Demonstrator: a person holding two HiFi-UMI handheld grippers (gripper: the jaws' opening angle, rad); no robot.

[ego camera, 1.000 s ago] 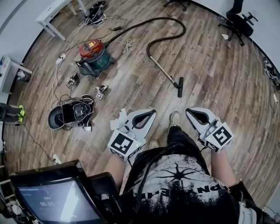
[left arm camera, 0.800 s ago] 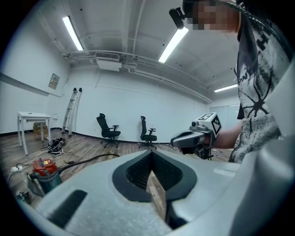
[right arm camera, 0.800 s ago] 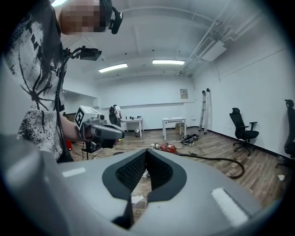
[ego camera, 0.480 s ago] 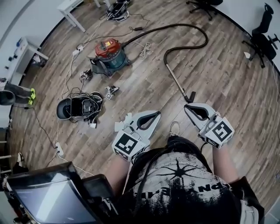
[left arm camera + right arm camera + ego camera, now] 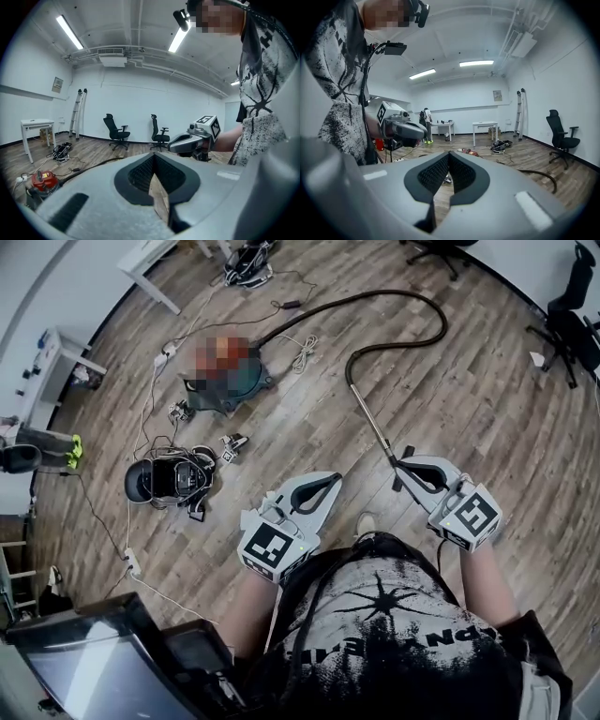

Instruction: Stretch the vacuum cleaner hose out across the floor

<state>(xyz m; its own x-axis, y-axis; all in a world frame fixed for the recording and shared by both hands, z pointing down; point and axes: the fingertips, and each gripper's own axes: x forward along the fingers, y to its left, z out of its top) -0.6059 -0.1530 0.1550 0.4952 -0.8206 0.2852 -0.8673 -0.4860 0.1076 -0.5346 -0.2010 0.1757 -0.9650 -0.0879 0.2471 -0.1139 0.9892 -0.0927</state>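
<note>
Hose (image 5: 412,293) arcs over floor (image 5: 487,409) (from the vacuum (image 5: 230,390)).

A brown wood-plank floor (image 5: 487,427) is seen. A teal-based round vacuum canister (image 5: 234,390) is stood on it. A black ribbed hose (image 5: 412,292) is laid in a curve from it, joined to a thin metal wand (image 5: 371,420). A white coiled cord (image 5: 305,351) is lying just beside the canister. A black tangle of gear and cables (image 5: 167,479), possibly a headset, is lying well apart, near a white power strip (image 5: 132,563).
</note>
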